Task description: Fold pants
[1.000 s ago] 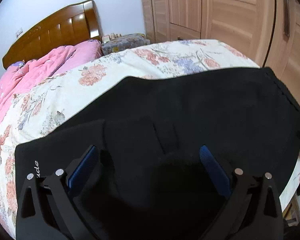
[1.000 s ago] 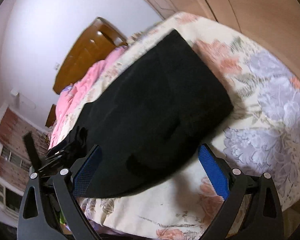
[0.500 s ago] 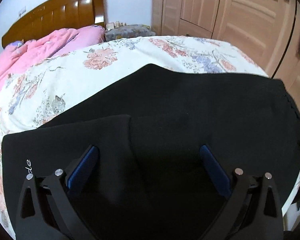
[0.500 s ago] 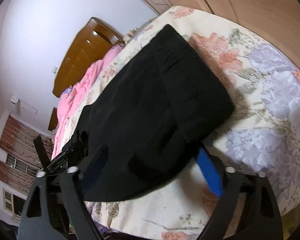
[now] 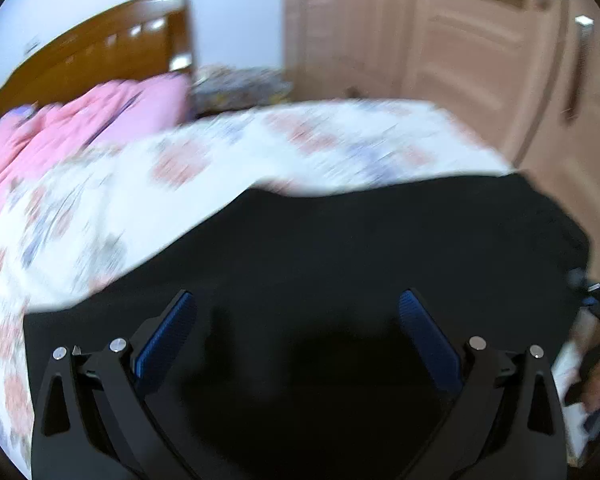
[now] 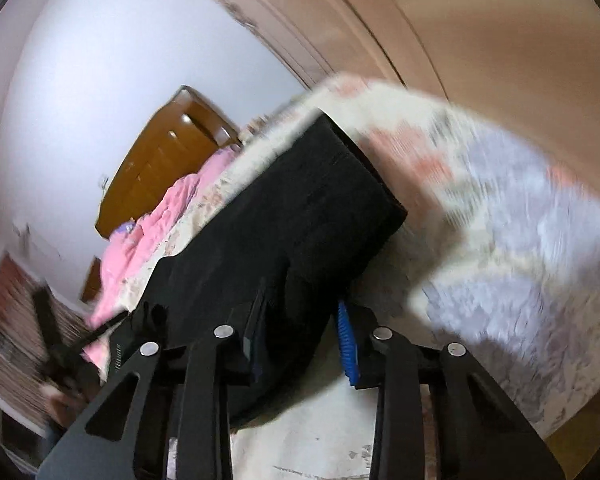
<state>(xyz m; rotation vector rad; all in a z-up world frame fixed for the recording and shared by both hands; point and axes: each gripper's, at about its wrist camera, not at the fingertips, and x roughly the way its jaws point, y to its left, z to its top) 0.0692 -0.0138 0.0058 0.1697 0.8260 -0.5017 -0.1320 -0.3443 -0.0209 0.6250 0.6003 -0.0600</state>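
The black pants (image 5: 360, 240) lie folded across the flowered bedspread (image 5: 220, 168). My left gripper (image 5: 296, 320) hangs just above them with its blue pads (image 5: 168, 332) wide apart, open and empty. In the right wrist view the pants (image 6: 300, 216) run away toward the headboard. My right gripper (image 6: 300, 332) has closed on the near edge of the cloth, with a thick fold between its blue pads (image 6: 346, 344). The view is blurred by motion.
A pink quilt (image 5: 60, 128) lies by the wooden headboard (image 5: 100, 52). Wooden wardrobe doors (image 5: 460, 40) stand close to the bed's right side. The bed edge (image 5: 572, 420) drops off at lower right, where the other gripper shows. A small covered nightstand (image 5: 240, 84) stands beside the headboard.
My right gripper has closed from wide open onto the near edge of the pants. Both views have shifted and blurred; the left gripper stays open above the cloth.
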